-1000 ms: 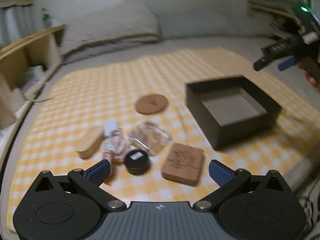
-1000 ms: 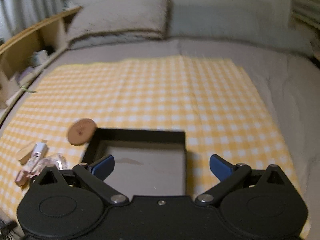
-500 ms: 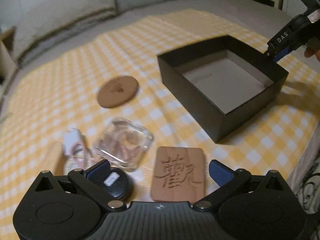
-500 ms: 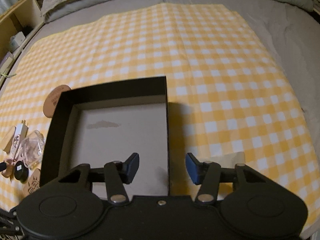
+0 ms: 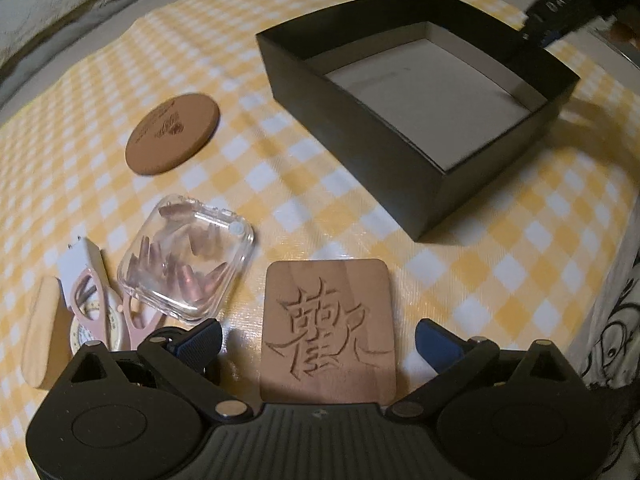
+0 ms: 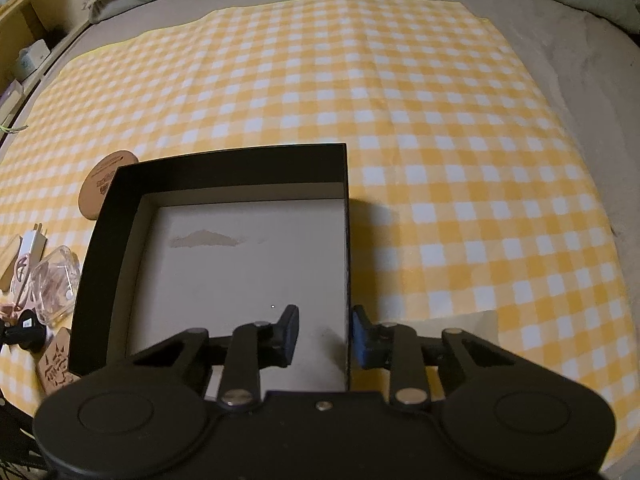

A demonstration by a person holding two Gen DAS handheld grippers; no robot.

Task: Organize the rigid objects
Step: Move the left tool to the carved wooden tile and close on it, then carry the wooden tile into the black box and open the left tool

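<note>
On the yellow checked cloth lies a square wooden coaster point(image 5: 328, 328) with a carved character. My left gripper point(image 5: 316, 344) hangs just above it, open, one finger on each side and neither touching it. A black open box point(image 5: 360, 148) stands to the right, with nothing inside. My right gripper point(image 6: 325, 336) straddles the right wall of the box point(image 6: 347, 272), one finger inside and one outside. Its jaws are closing, the outer pad close against the wall and the inner pad still apart from it. The right gripper point(image 5: 560, 8) also shows at the box's far corner.
A round wooden coaster point(image 5: 173, 134), a clear plastic case point(image 5: 188, 264), a pink tool with a white plug point(image 5: 96, 300) and a pale wooden oblong point(image 5: 40, 336) lie to the left. A small black jar point(image 6: 26, 326) sits by them. Wooden shelves point(image 6: 36, 20) line the bed's left side.
My left gripper sank and tilted down over the square coaster, which now fills the space between its fingers. My right gripper dropped onto the box's right wall and its jaws narrowed.
</note>
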